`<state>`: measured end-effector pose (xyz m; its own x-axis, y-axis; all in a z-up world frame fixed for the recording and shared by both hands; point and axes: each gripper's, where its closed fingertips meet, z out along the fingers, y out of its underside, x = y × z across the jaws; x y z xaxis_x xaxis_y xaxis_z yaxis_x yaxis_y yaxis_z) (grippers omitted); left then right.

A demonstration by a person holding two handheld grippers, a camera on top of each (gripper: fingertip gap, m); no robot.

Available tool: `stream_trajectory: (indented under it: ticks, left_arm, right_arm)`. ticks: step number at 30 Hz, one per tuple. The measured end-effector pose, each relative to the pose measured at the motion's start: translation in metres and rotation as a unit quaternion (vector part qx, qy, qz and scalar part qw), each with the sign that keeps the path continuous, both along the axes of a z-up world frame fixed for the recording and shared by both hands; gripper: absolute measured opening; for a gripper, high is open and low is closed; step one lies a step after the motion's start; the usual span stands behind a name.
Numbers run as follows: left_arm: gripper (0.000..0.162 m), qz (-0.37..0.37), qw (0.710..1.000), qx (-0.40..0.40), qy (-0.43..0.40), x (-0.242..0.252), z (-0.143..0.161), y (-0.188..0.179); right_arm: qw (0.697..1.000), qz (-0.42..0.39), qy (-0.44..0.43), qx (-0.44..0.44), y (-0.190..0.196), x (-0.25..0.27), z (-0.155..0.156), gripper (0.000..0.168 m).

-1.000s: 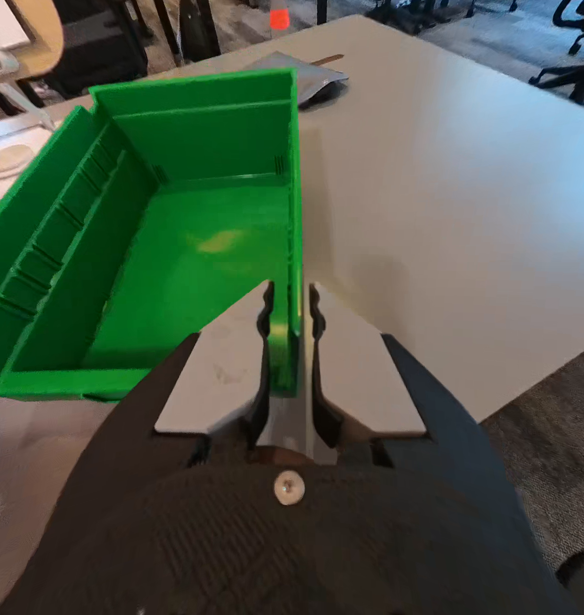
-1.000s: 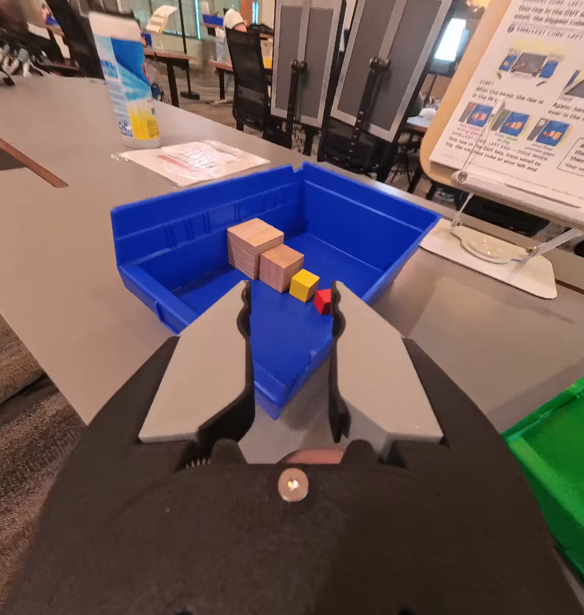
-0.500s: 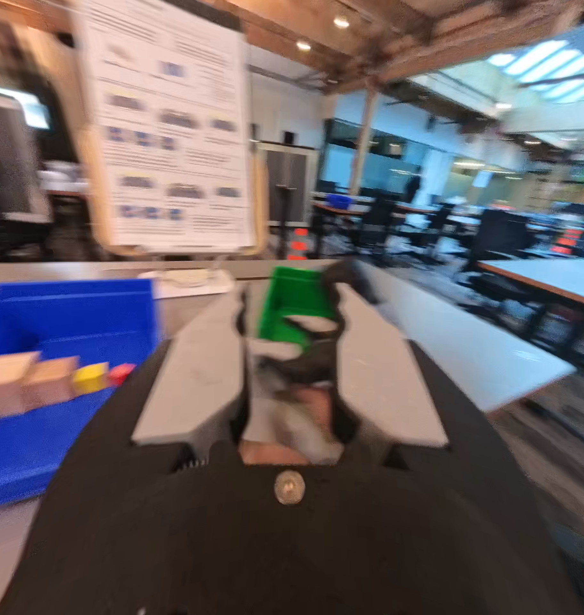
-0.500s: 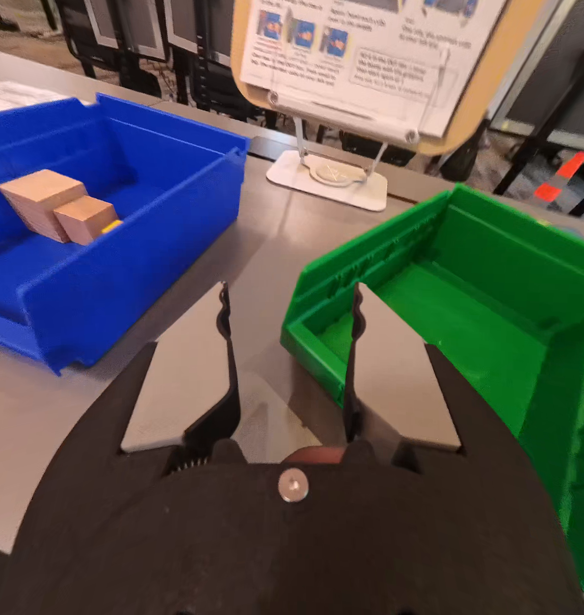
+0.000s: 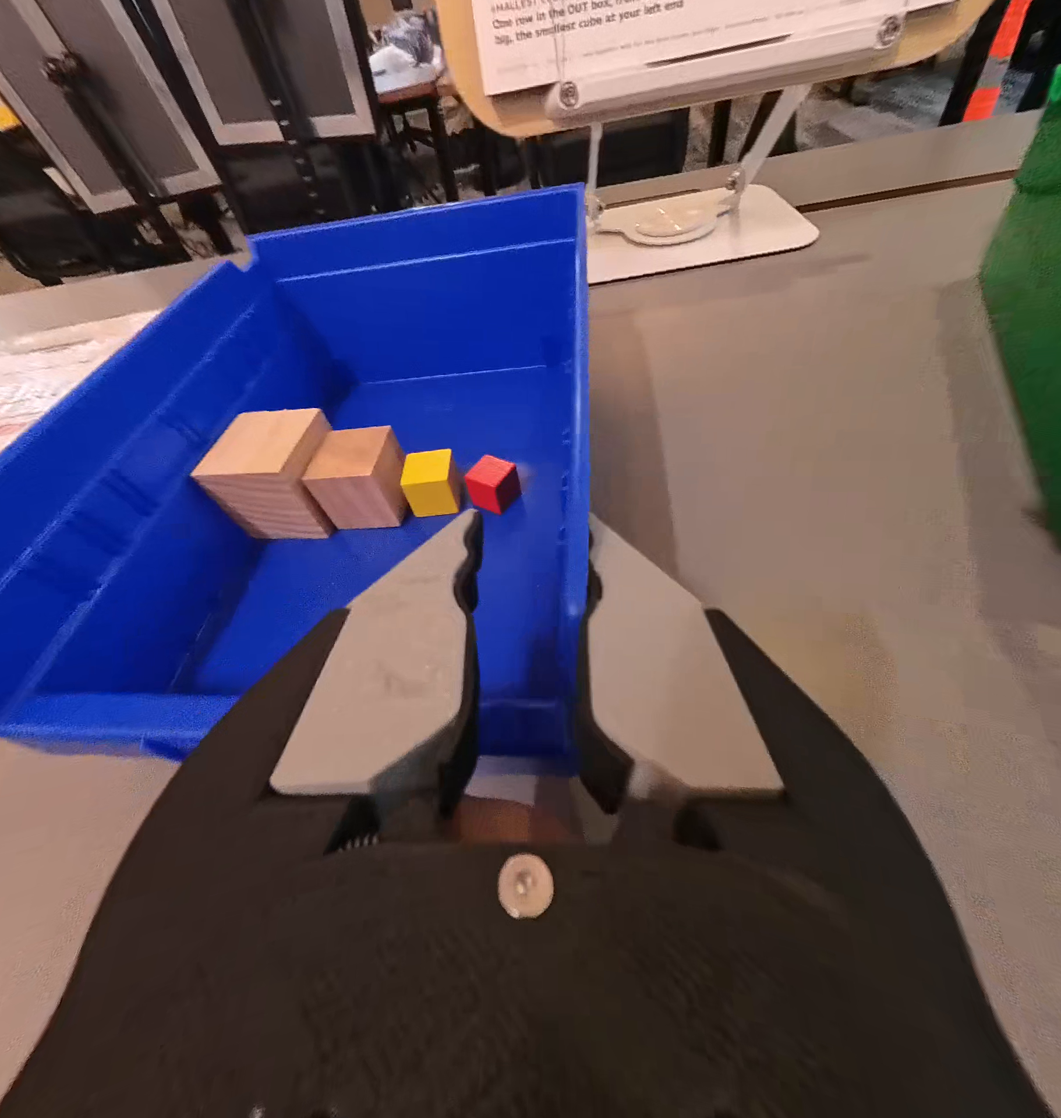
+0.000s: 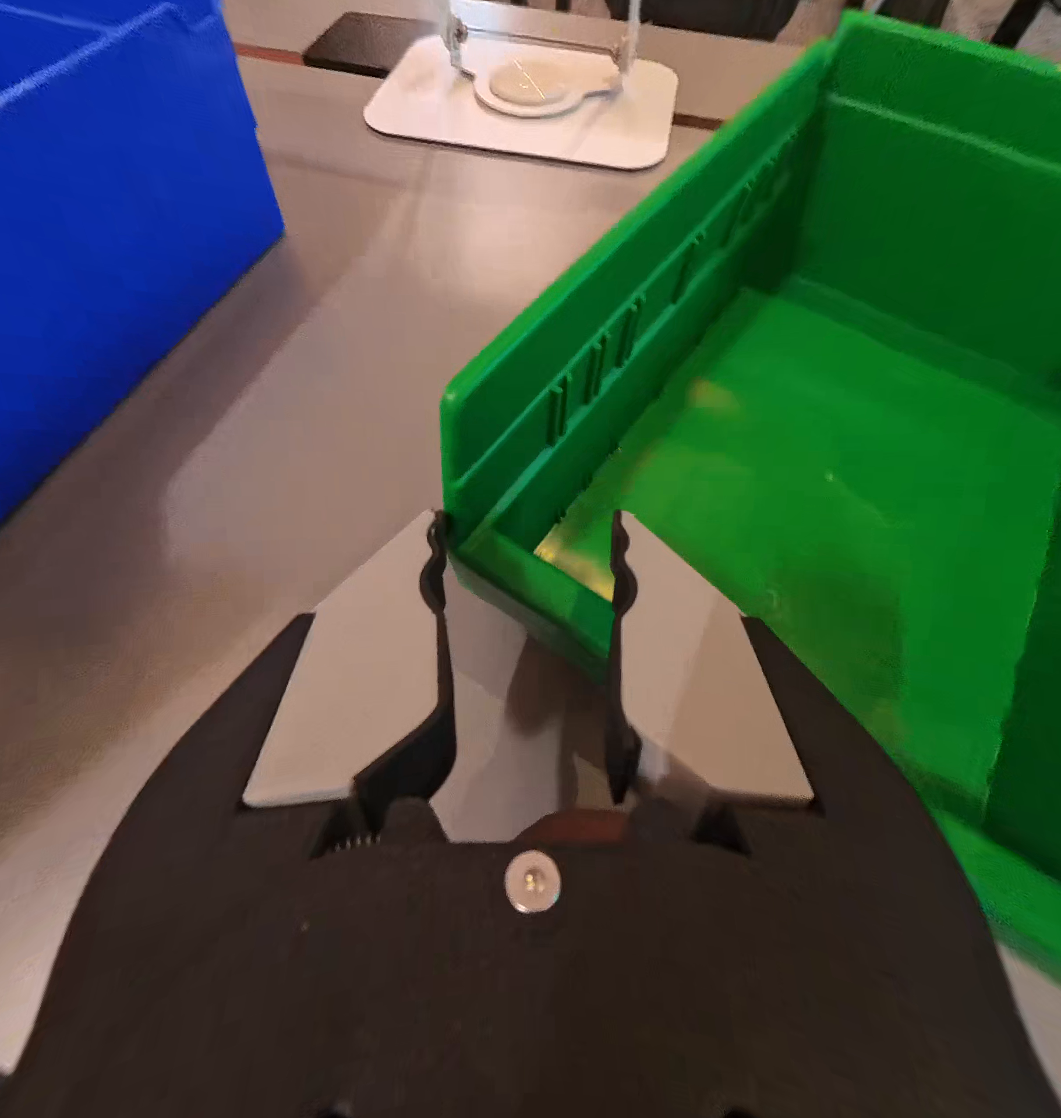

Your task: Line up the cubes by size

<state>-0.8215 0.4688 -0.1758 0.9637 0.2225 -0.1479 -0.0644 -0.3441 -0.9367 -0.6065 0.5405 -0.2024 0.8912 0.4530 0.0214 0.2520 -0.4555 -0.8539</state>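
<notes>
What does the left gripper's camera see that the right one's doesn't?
Only the left wrist view shows inside the blue bin: four cubes in a row, large wooden cube, smaller wooden cube, yellow cube, red cube. The open left gripper straddles the bin's right wall.

Only the right wrist view shows the green bin's bare floor, with the open right gripper at its near corner.

Both show the two bins, the grey table and the white stand base.
</notes>
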Motion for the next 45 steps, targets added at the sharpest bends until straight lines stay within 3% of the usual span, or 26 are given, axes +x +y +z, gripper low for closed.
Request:
stream_trajectory:
  ticks: [3,4,6,8,9,14,19,22,27,31,39,40,43,45]
  left_arm:
    - [0.035,-0.001,1.0,0.008,-0.002,-0.012,0.0,-0.004]
    - [0.031,-0.008,1.0,0.004,0.002,-0.011,0.0,-0.003]
    - [0.003,-0.018,1.0,-0.005,0.007,-0.003,0.0,0.003]
    - [0.003,0.007,1.0,-0.001,0.003,-0.003,0.0,0.012]
    - [0.003,0.02,1.0,0.001,-0.002,-0.003,0.001,0.016]
    - [0.003,0.059,0.998,0.002,-0.03,0.007,0.0,0.031]
    - [0.003,0.048,0.998,0.008,-0.03,0.008,0.001,0.033]
    - [0.002,0.06,0.998,0.011,-0.029,0.007,0.001,0.037]
    - [0.001,0.068,0.997,0.016,-0.015,0.001,0.002,0.041]
    - [0.001,0.063,0.998,0.012,-0.003,-0.011,0.001,0.045]
    - [0.002,0.03,1.0,0.003,-0.002,-0.019,0.001,0.054]
    - [0.009,0.028,1.0,0.002,-0.009,-0.02,0.0,0.051]
    - [0.056,-0.001,0.998,0.017,-0.059,-0.016,0.008,0.032]
    - [0.064,-0.025,0.996,0.047,-0.07,-0.013,0.022,0.012]
  right_arm:
    - [1.0,0.0,0.012,0.005,-0.015,0.051,-0.002,0.04]
    - [1.0,-0.013,0.013,0.014,-0.018,0.07,-0.001,0.036]
    - [0.999,-0.035,0.006,0.037,-0.02,0.1,0.001,0.025]
    - [0.997,-0.06,-0.008,0.055,-0.017,0.118,0.004,0.003]
    - [0.995,-0.074,-0.024,0.064,-0.013,0.125,0.004,0.002]
    - [0.993,-0.088,-0.044,0.069,0.003,0.119,0.001,0.002]
    - [0.993,-0.11,-0.028,0.043,0.031,0.111,-0.007,0.003]
    - [0.986,-0.141,-0.069,0.047,0.042,0.096,-0.007,0.001]
    - [0.983,-0.179,-0.023,0.027,0.053,0.083,-0.007,0.001]
    - [0.977,-0.201,-0.054,0.052,0.046,0.085,-0.006,0.002]
    - [0.982,-0.183,-0.017,0.052,0.04,0.074,-0.003,0.005]
    - [0.982,-0.179,-0.016,0.06,0.039,0.076,0.0,0.013]
    - [0.984,-0.149,-0.007,0.095,0.027,0.083,0.011,0.032]
    - [0.983,-0.099,0.046,0.145,0.012,0.081,0.034,0.039]
